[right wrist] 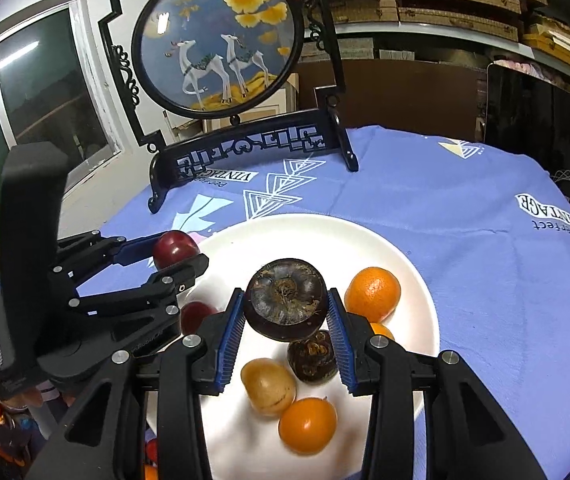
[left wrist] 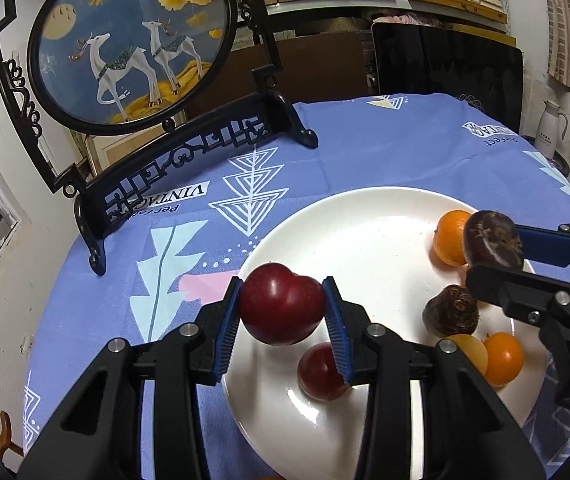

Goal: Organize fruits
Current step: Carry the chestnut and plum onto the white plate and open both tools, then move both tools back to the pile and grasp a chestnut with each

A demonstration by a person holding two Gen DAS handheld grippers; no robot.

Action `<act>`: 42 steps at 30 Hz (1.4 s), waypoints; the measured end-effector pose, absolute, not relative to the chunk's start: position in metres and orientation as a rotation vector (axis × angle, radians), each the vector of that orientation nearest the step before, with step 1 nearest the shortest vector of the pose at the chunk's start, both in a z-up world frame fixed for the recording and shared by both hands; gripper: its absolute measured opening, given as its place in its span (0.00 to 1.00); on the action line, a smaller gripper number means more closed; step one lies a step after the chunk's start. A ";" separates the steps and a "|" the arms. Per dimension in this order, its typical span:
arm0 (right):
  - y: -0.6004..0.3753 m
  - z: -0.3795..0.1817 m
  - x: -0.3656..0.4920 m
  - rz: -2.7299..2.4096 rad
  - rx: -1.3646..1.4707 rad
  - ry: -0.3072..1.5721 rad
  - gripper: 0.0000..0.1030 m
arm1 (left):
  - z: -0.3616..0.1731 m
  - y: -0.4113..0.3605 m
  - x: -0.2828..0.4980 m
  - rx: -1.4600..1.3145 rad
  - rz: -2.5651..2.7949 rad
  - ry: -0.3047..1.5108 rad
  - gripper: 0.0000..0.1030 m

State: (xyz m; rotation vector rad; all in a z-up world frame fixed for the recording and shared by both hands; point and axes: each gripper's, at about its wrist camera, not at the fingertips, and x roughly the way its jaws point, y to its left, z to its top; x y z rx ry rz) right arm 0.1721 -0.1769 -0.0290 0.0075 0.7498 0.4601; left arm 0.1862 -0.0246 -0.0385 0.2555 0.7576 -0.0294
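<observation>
My left gripper (left wrist: 283, 312) is shut on a dark red plum (left wrist: 281, 308), held above the left rim of the white plate (left wrist: 357, 224). A second red plum (left wrist: 321, 372) lies on the plate beneath it. My right gripper (right wrist: 285, 312) is shut on a dark brown water chestnut (right wrist: 285, 298) over the plate (right wrist: 317, 240). On the plate lie another water chestnut (right wrist: 312, 356), an orange (right wrist: 373, 294), a yellow fruit (right wrist: 267, 386) and a small orange fruit (right wrist: 307, 426). Each gripper shows in the other's view: right gripper (left wrist: 493, 258), left gripper (right wrist: 175, 258).
A blue patterned cloth (left wrist: 365, 152) covers the round table. A black-framed round deer screen (left wrist: 125, 40) stands at the back left edge. A dark chair back (left wrist: 445, 60) and shelves are behind the table. A white jug (left wrist: 551, 128) stands at the far right.
</observation>
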 end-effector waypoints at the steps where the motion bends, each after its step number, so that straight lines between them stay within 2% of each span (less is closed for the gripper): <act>1: -0.176 -0.029 0.173 0.461 0.010 0.752 0.40 | -0.039 -0.025 0.187 0.255 -0.030 0.758 0.38; 10: -0.175 -0.031 0.180 0.463 0.004 0.761 0.40 | -0.041 -0.025 0.192 0.259 -0.027 0.765 0.38; 11: -0.174 -0.031 0.181 0.464 0.000 0.766 0.43 | -0.041 -0.026 0.192 0.261 -0.021 0.764 0.40; 12: -0.174 -0.030 0.180 0.456 -0.006 0.764 0.55 | -0.041 -0.026 0.192 0.263 -0.019 0.758 0.41; 14: -0.176 -0.026 0.176 0.443 0.000 0.725 0.61 | -0.039 -0.026 0.189 0.269 -0.006 0.734 0.47; 16: -0.179 -0.024 0.174 0.445 0.003 0.720 0.61 | -0.036 -0.026 0.186 0.275 -0.006 0.713 0.50; 28: -0.197 -0.008 0.128 0.443 -0.005 0.694 0.63 | -0.005 -0.037 0.139 0.301 -0.029 0.623 0.50; 31: -0.198 0.000 0.109 0.448 -0.022 0.674 0.63 | 0.006 -0.039 0.122 0.300 -0.039 0.600 0.54; 35: -0.201 0.008 0.079 0.456 -0.039 0.656 0.68 | 0.016 -0.034 0.100 0.296 -0.033 0.582 0.58; 39: -0.206 0.005 0.039 0.481 -0.069 0.670 0.77 | 0.017 -0.007 0.070 0.256 -0.017 0.598 0.67; 42: -0.206 -0.015 0.013 0.505 -0.119 0.733 0.78 | 0.008 0.013 0.049 0.237 -0.018 0.634 0.68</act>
